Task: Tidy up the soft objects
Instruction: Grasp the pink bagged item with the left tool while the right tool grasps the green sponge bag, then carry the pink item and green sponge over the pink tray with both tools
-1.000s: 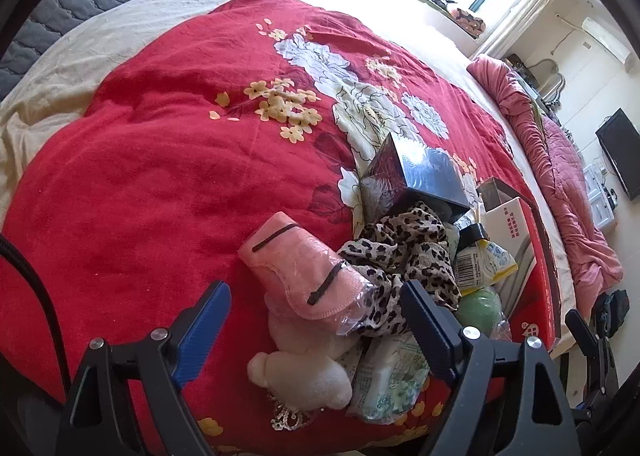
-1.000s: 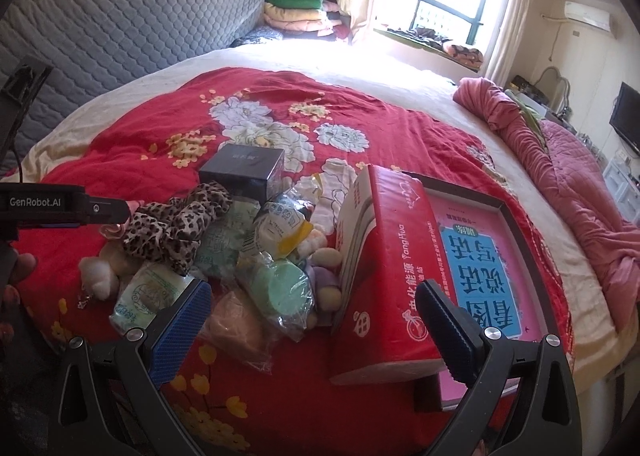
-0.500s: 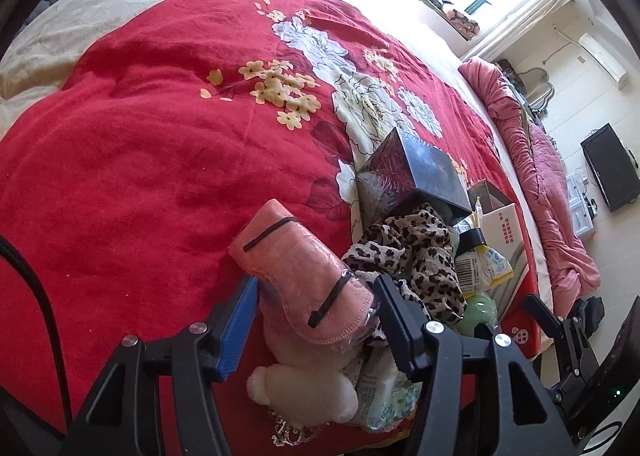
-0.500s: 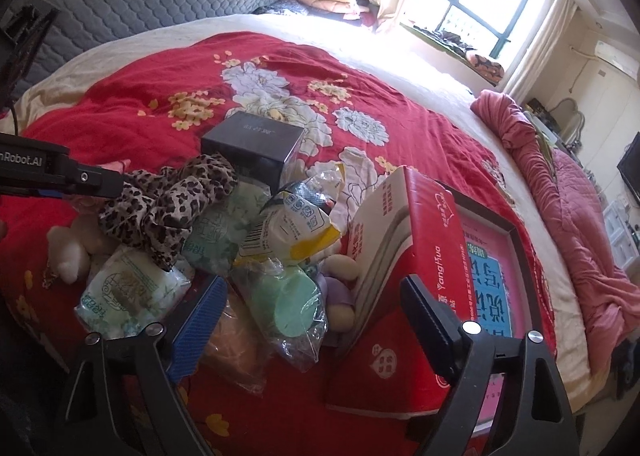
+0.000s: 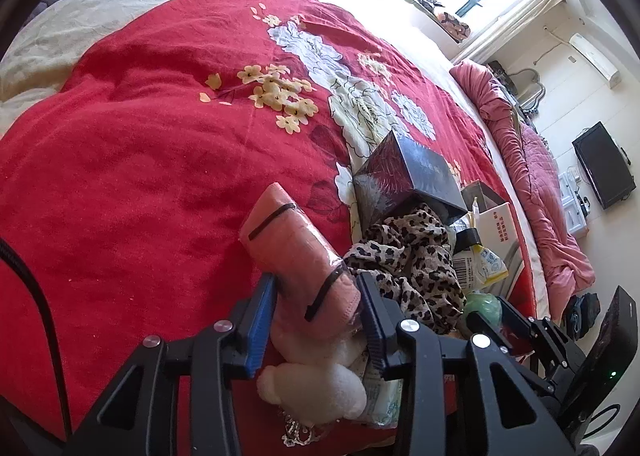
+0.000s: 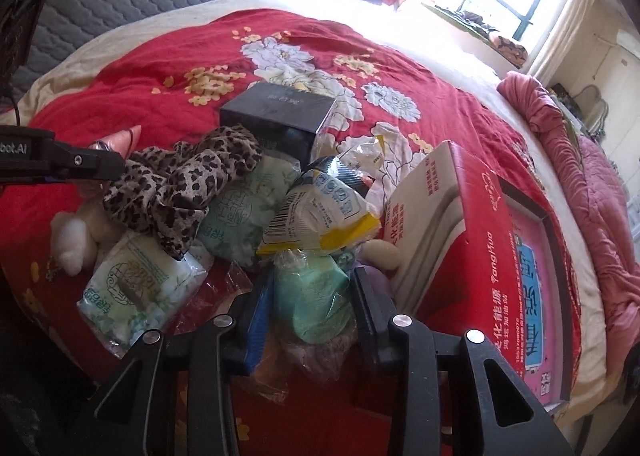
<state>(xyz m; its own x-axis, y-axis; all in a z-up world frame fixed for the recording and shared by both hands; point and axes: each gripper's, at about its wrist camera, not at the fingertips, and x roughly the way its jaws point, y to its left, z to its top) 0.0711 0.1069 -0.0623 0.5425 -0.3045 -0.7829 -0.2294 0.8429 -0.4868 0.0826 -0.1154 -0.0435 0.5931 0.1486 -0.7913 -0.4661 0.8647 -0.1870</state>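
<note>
My left gripper (image 5: 318, 308) is shut on a rolled pink towel in clear wrap (image 5: 296, 252), at its near end. A white plush toy (image 5: 316, 384) lies under it, and a leopard-print cloth (image 5: 408, 260) is just right. My right gripper (image 6: 310, 304) is shut on a bagged green soft item (image 6: 314, 296) in the pile. The leopard cloth (image 6: 180, 184), tissue packs (image 6: 136, 288) and a yellow-and-white packet (image 6: 320, 212) lie around it. The left gripper (image 6: 60, 164) reaches in from the left.
A black box (image 6: 276, 116) sits behind the pile on the red floral blanket (image 5: 140, 160). A red and white carton (image 6: 452, 228) and a framed pink board (image 6: 532, 276) lie to the right. A pink quilt (image 6: 580, 160) runs along the bed's right edge.
Both grippers moved forward and closed: the left onto the pink towel roll, the right onto the bagged green item.
</note>
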